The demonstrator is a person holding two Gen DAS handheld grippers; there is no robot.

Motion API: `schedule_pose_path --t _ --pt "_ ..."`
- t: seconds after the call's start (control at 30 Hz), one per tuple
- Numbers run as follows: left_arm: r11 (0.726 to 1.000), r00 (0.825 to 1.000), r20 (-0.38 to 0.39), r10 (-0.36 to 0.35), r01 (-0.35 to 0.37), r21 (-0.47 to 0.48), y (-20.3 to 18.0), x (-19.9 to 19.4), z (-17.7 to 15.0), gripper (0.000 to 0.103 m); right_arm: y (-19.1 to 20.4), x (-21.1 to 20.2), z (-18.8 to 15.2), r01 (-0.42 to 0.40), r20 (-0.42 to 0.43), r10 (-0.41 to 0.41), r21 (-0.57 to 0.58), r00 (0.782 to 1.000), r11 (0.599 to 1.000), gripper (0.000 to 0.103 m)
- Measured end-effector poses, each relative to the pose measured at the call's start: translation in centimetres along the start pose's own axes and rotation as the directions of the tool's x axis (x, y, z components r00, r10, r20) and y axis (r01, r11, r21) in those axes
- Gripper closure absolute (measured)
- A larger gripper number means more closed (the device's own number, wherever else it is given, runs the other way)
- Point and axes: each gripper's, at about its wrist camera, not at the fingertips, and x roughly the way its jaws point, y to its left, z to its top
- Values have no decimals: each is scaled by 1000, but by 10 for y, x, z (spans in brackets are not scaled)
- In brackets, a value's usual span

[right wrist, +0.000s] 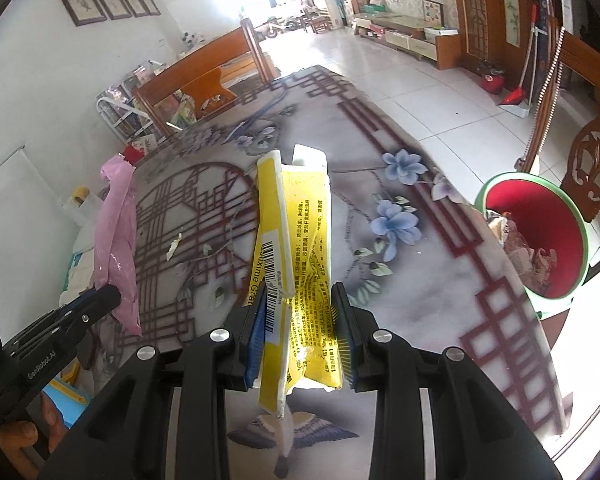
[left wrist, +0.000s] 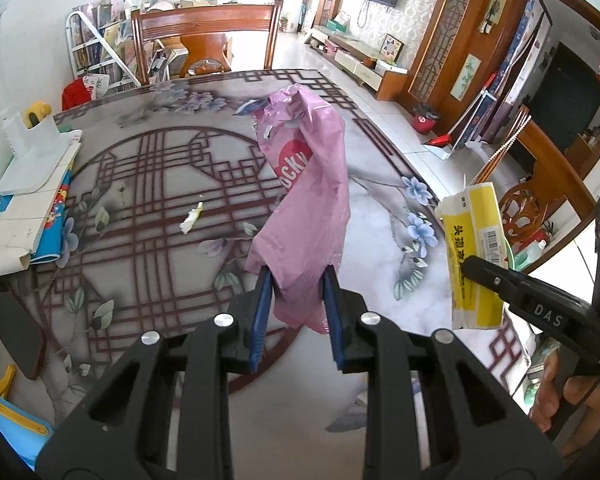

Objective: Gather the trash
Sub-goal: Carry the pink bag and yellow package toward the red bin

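My left gripper (left wrist: pixel 298 294) is shut on a crumpled pink snack wrapper (left wrist: pixel 308 184) and holds it upright above the patterned table (left wrist: pixel 140 200). The wrapper also shows in the right wrist view (right wrist: pixel 116 248). My right gripper (right wrist: pixel 298 312) is shut on a flattened yellow and white box (right wrist: pixel 296 240), held above the table's right side; the box shows in the left wrist view (left wrist: pixel 474 252). A small white paper scrap (left wrist: pixel 191 219) lies on the table. A red trash bin (right wrist: pixel 540 236) with a green rim stands on the floor by the table's right edge, with trash inside.
White and blue cartons (left wrist: pixel 32 208) and a white holder (left wrist: pixel 24 136) sit at the table's left edge. A wooden chair (left wrist: pixel 208 40) stands at the far end, another carved chair (right wrist: pixel 592 168) at the right. A dustpan and broom (left wrist: pixel 460 132) lean by the wooden wall.
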Motion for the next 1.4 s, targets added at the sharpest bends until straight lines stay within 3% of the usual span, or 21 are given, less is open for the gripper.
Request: schedule_pose_path --t 1.0,1.4 --pt "1000 1000 -15 -12 12 28 -92 28 11 78 -92 -18 27 24 -1 -24 15 1000 1000 73" --pt "992 995 -72 -66 73 100 -168 69 21 78 -168 -24 39 66 -8 -66 96 998 993 73"
